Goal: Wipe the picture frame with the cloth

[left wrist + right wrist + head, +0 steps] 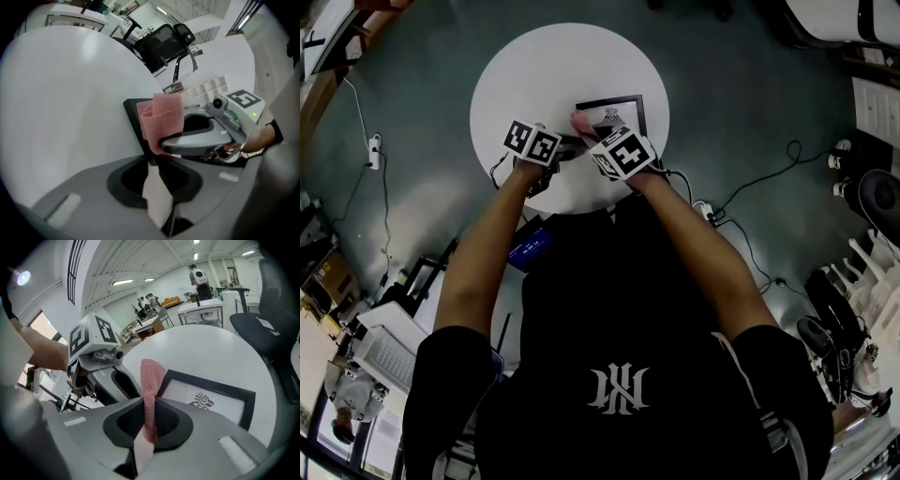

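Right gripper view: right gripper (149,403) jaws pinched tight on pink cloth (150,378), just beside picture frame (212,384). Left gripper (151,161) jaws closed on the frame's edge. White round table (530,75) underneath.

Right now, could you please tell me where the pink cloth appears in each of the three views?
Head view: cloth upper centre, at the picture frame's left edge.
Left gripper view: cloth at centre, pinched by the right gripper ahead.
Right gripper view: cloth at centre, upright between that gripper's own jaws.
Shared landmark: the black picture frame, beside the cloth in every view.
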The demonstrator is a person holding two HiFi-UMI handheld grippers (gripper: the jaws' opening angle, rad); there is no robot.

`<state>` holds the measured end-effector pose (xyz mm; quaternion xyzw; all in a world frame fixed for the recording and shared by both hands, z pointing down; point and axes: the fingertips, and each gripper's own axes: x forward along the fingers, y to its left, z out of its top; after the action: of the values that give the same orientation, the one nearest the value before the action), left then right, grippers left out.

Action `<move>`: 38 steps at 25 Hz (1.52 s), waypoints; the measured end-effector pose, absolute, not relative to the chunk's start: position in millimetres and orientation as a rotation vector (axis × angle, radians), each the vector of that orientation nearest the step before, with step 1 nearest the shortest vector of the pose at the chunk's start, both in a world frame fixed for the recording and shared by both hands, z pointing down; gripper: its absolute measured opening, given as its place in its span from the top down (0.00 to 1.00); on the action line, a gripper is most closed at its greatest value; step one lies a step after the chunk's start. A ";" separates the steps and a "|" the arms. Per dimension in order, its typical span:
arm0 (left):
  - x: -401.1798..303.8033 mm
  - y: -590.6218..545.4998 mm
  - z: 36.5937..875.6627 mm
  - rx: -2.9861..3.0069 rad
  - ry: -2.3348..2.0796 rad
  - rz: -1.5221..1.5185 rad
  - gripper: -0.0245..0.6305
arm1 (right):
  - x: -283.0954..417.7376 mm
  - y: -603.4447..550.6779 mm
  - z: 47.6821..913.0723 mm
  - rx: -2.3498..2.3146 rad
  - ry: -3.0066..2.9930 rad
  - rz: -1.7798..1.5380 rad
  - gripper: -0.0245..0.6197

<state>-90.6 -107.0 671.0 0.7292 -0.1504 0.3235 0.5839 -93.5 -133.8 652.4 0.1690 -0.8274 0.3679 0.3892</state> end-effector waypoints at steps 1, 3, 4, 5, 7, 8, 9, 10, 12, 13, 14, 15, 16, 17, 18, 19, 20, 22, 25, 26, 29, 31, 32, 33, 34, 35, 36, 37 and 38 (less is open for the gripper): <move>-90.7 -107.8 671.1 1.699 -0.351 0.752 0.86 | -95.2 -133.8 653.9 0.417 -2.101 0.925 0.91; -90.7 -107.9 670.7 1.696 -0.351 0.749 0.86 | -96.0 -133.4 656.9 0.403 -2.083 0.910 0.91; -90.7 -107.2 670.4 1.697 -0.352 0.748 0.86 | -95.6 -132.5 658.4 0.397 -2.072 0.903 0.91; -90.9 -106.3 670.3 1.697 -0.354 0.747 0.86 | -95.2 -131.7 659.4 0.391 -2.064 0.894 0.91; -91.4 -105.1 670.6 1.696 -0.359 0.742 0.86 | -93.9 -130.9 660.3 0.384 -2.061 0.870 0.91; -91.6 -105.0 671.0 1.695 -0.361 0.739 0.86 | -91.9 -130.4 661.3 0.386 -2.058 0.861 0.91; -91.7 -105.1 671.4 1.694 -0.362 0.736 0.86 | -88.9 -129.8 662.9 0.393 -2.052 0.856 0.91; -92.0 -105.5 671.7 1.694 -0.363 0.734 0.87 | -85.3 -129.4 664.6 0.405 -2.046 0.854 0.91; -92.7 -106.6 672.3 1.693 -0.367 0.732 0.87 | -78.5 -130.1 666.4 0.432 -2.037 0.852 0.91; -92.7 -107.4 672.4 1.692 -0.369 0.730 0.86 | -75.3 -131.0 666.6 0.444 -2.033 0.848 0.91; -92.5 -108.1 672.4 1.691 -0.370 0.729 0.86 | -72.0 -132.0 666.6 0.457 -2.027 0.842 0.91; -92.3 -108.5 672.3 1.690 -0.371 0.727 0.86 | -68.4 -132.9 666.6 0.470 -2.018 0.836 0.91; -92.5 -108.5 672.2 1.690 -0.372 0.726 0.87 | -65.0 -133.5 666.5 0.483 -2.010 0.831 0.91; -92.9 -108.2 672.1 1.690 -0.372 0.726 0.86 | -61.7 -134.1 666.5 0.495 -2.004 0.827 0.91; -93.3 -107.8 672.1 1.689 -0.372 0.726 0.86 | -58.5 -134.7 666.7 0.508 -2.000 0.824 0.91; -93.6 -107.3 672.0 1.689 -0.373 0.726 0.87 | -55.0 -135.5 667.0 0.519 -1.998 0.823 0.91; -93.6 -106.9 671.9 1.688 -0.374 0.726 0.87 | -50.7 -136.2 667.2 0.532 -1.993 0.823 0.91; -93.0 -106.7 672.1 1.688 -0.374 0.725 0.86 | -39.1 -138.5 667.8 0.558 -1.976 0.826 0.91; -91.5 -106.9 672.0 1.690 -0.371 0.726 0.86 | -18.5 -142.4 668.3 0.603 -1.944 0.837 0.91; -91.6 -106.7 671.8 1.691 -0.371 0.726 0.87 | -12.3 -143.1 668.4 0.616 -1.934 0.838 0.91; -92.3 -106.4 671.6 1.691 -0.372 0.725 0.87 | 1.0 -145.7 669.5 0.649 -1.913 0.839 0.91; -92.0 -106.3 671.7 1.689 -0.371 0.726 0.87 | 5.8 -146.8 669.3 0.659 -1.904 0.824 0.91; -91.8 -106.6 671.7 1.688 -0.370 0.727 0.87 | 7.4 -147.4 669.1 0.663 -1.898 0.807 0.91; -91.7 -107.2 671.6 1.687 -0.369 0.727 0.87 | 8.9 -148.5 668.9 0.666 -1.892 0.786 0.91; -91.7 -108.1 671.7 1.685 -0.368 0.727 0.87 | 10.4 -150.1 668.5 0.670 -1.886 0.766 0.91; -91.8 -109.0 672.0 1.684 -0.368 0.726 0.87 | 12.2 -152.2 668.2 0.677 -1.883 0.751 0.91; -91.9 -109.9 672.4 1.684 -0.369 0.726 0.87 | 14.2 -154.2 667.9 0.687 -1.882 0.746 0.91; -92.0 -110.5 672.6 1.684 -0.369 0.726 0.87 | 16.5 -155.4 667.1 0.700 -1.882 0.751 0.91; -91.9 -110.5 672.5 1.685 -0.370 0.727 0.87 | 19.4 -155.7 665.5 0.715 -1.880 0.760 0.91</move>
<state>-91.9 -110.5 672.5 0.7246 -0.1590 0.3125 0.5933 19.4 -155.7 665.5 0.2924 -0.7691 0.3111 0.4756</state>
